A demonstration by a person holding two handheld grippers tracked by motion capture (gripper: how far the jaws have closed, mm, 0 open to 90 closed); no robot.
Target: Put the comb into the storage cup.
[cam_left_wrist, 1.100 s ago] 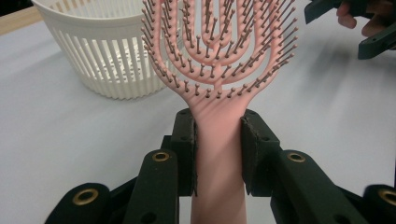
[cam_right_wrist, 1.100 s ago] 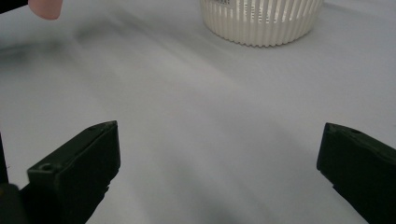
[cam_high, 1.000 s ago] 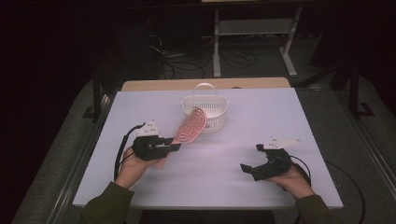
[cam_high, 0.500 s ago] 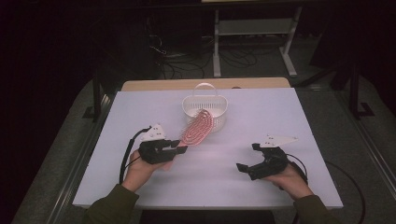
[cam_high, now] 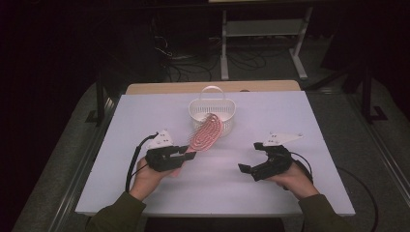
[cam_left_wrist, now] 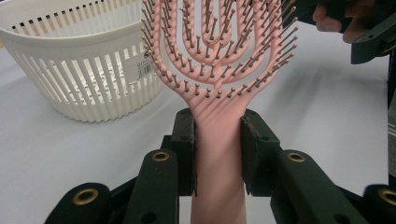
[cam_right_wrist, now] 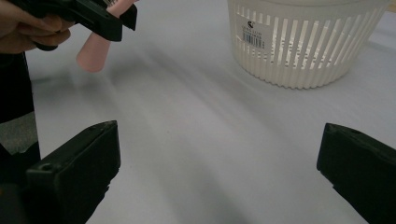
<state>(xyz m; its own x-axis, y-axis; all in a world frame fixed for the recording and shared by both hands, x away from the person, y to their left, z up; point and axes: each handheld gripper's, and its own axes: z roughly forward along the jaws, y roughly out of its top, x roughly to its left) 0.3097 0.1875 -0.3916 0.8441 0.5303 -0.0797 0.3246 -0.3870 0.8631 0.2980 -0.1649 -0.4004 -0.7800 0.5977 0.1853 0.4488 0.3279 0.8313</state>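
Raised since before, pink hairbrush [cam_left_wrist: 219, 70] stays clamped in left claw [cam_left_wrist: 218, 154].

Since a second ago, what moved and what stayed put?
The left gripper carried the brush slightly toward the person and rightward, its head near the basket. The right gripper drifted left, open. The grip on the brush handle and the basket stayed unchanged.

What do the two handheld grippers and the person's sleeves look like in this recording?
Both the left gripper and the right gripper are black, two-jawed, with blocky flat pads and brass-coloured rivets at the linkages. Each carries a pale grey three-cornered plate on top and trails a black cable. The person wears dark olive-green sleeves.
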